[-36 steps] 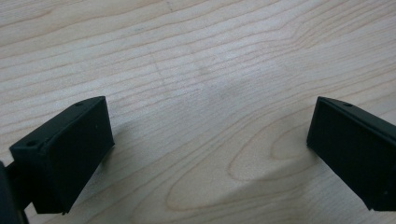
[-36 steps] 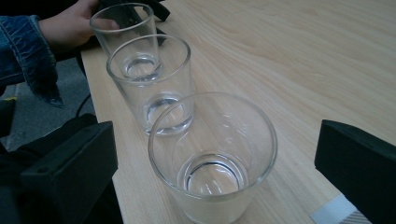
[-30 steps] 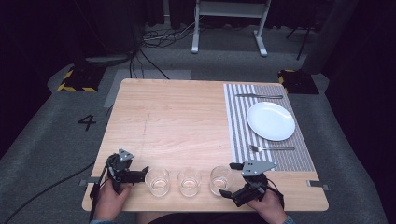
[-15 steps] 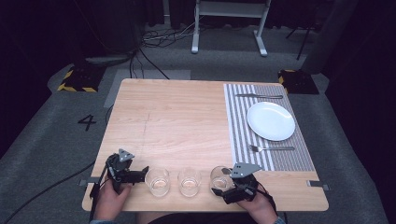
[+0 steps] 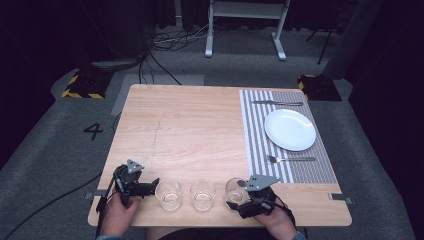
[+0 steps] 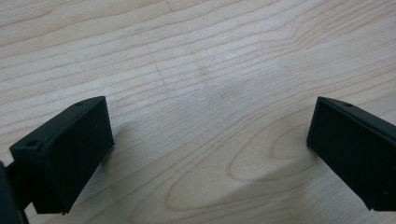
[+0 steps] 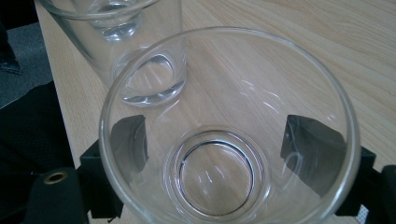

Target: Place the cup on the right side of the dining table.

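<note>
While the left gripper (image 5: 150, 187) rests spread wide on the desk (image 5: 200, 130), the right gripper's (image 5: 235, 200) fingers, just closing, clench the rightmost glass tumbler (image 7: 229, 140)

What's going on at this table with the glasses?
A person holds a claw in each hand. The right claw has just closed around the rightmost glass of three in a row at the table's near edge. The left claw is open over bare wood beside the leftmost glass.

From the middle glass (image 5: 203, 193), I see open counter (image 5: 190, 130) beyond; glasses (image 5: 169, 194) flank it closely, and the plate (image 5: 290, 129) and fork (image 5: 290, 159) crowd its far right.
</note>
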